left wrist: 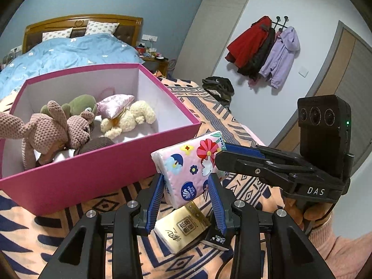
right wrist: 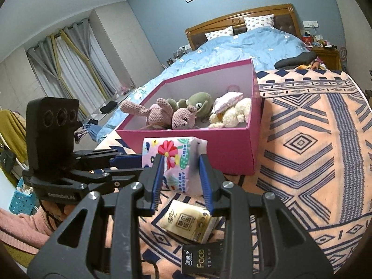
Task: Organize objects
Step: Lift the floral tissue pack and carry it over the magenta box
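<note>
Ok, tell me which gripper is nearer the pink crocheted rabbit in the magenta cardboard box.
Left, probably, and narrowly. Both clamp the pink flowered tissue pack before the box: the left gripper on the rabbit's side, the right gripper on the far side.

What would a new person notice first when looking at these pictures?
First, the pink floral tissue pack, held in the air by both claws, the left claw and the right claw, above the patterned blanket. Behind it stands the bright pink box with plush toys inside. Two more tissue packs lie on the blanket below.
</note>
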A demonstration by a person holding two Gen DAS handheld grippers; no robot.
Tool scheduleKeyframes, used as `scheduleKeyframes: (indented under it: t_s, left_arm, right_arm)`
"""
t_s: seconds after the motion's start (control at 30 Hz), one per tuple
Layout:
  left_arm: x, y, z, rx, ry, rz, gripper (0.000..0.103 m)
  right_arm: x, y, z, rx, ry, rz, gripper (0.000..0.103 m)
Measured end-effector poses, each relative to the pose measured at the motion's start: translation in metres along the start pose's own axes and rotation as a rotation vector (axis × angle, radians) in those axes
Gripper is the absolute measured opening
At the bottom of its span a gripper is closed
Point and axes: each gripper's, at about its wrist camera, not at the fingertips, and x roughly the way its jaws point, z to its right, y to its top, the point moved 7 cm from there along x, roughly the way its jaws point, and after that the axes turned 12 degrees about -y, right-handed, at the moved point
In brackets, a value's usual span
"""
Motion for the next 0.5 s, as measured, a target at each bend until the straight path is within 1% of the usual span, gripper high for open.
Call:
scheduleKeyframes:
  t_s: [0.27,0.5]
  left_arm:
    - [-0.003,0.011,-0.001,0.001,0.000,0.011,0.039]
    - [-0.005,0.020,-0.002,0.010,0.007,0.019,0.039]
  right_arm:
    - [0.002,0.011,0.000,-0.011,-0.005,0.014,0.034]
    - [0.002,0.023,0.000,-0.006,0.010,0.030,0.034]
